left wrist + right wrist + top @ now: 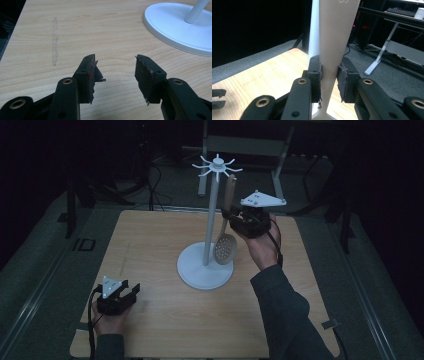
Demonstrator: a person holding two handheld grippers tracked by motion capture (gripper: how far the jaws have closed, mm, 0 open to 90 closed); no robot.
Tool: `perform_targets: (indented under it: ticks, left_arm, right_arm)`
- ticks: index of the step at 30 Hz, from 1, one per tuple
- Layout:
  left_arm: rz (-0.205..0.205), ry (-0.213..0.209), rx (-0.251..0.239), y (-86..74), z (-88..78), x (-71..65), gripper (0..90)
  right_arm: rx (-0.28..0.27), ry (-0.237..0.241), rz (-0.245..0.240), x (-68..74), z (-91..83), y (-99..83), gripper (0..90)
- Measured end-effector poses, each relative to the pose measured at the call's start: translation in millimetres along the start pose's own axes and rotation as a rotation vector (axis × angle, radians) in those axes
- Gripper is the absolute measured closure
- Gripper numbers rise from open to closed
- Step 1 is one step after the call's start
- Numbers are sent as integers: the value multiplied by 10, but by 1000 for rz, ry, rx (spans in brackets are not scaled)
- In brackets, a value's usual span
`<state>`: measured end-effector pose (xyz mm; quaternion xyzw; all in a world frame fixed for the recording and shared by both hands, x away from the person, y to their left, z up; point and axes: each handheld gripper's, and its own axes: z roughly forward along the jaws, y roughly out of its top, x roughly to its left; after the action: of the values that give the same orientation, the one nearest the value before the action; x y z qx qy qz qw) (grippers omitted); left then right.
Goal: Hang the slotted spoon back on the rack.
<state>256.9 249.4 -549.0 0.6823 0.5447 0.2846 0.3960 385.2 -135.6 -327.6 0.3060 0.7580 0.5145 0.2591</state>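
Item one: your right gripper (231,215), raised above the far right part of the counter (150,245), jaws clenched on the handle of a beige slotted spoon (226,245). In the right gripper view both pads press the handle's flat sides. The spoon hangs upright, perforated bowl down, just beside the pole of the white rack (212,215) and above its round base; whether its top rests on a hook you cannot tell.

Item two: your left gripper (116,75), low over the near left of the counter, jaws released with nothing between them, well apart from the rack's base.
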Motion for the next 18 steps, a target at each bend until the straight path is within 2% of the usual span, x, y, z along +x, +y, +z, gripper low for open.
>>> perform_targets:
  ticks: [14, 18]
  left_arm:
    - [0, -1, 0, 1, -3, 0, 515]
    - [0, -1, 1, 0, -2, 1, 515]
  right_arm:
    - [16, 4, 14, 18, 101, 54, 741]
    - [13, 25, 14, 18, 99, 51, 695]
